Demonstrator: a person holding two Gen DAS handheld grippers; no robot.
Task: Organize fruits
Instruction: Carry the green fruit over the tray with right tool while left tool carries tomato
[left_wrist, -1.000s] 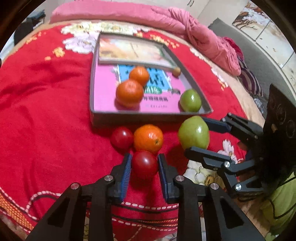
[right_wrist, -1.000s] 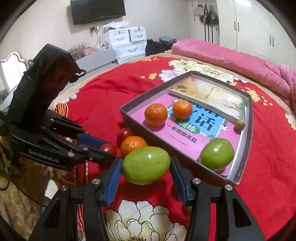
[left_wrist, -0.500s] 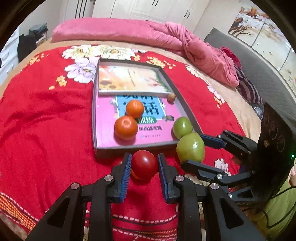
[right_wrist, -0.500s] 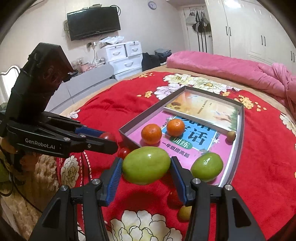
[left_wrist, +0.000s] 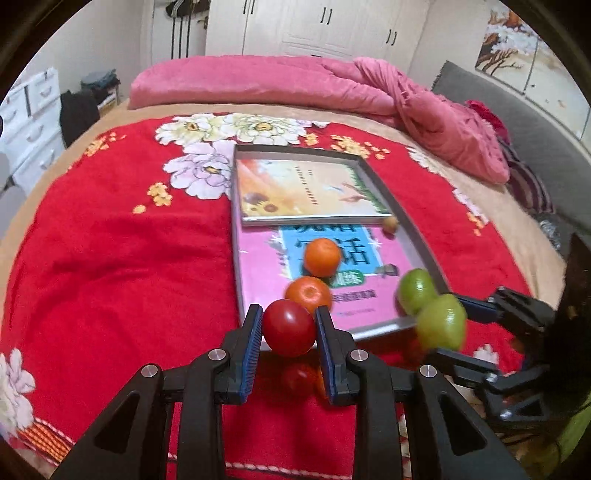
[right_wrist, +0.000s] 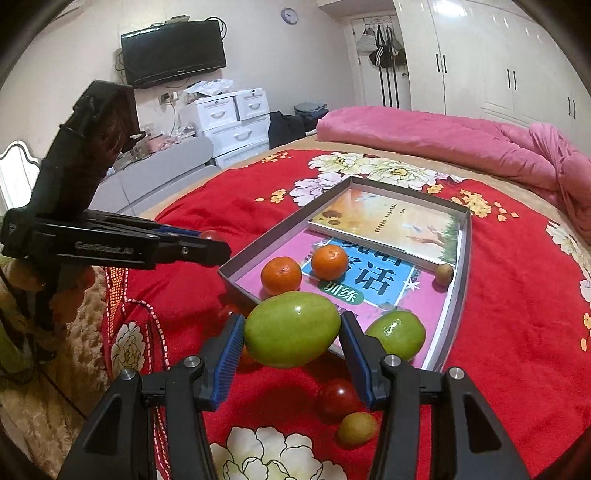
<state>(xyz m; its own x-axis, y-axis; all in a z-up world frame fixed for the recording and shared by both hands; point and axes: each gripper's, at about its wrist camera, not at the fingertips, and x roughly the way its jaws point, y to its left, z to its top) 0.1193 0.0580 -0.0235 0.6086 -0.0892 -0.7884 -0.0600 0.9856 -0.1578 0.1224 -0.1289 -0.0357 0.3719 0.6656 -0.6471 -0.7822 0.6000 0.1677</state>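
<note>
Two grabs going: we've got the left gripper (left_wrist: 289, 328) clenched on a red tomato (left_wrist: 289, 328), right gripper (right_wrist: 291, 329) squeezing a green mango (right_wrist: 291, 329) over the bed (right_wrist: 517, 332).

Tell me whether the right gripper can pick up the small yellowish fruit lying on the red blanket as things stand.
Probably not yet: the right gripper is shut on a green mango, so its fingers are full. The small yellowish fruit lies uncovered on the red blanket, just below.
</note>
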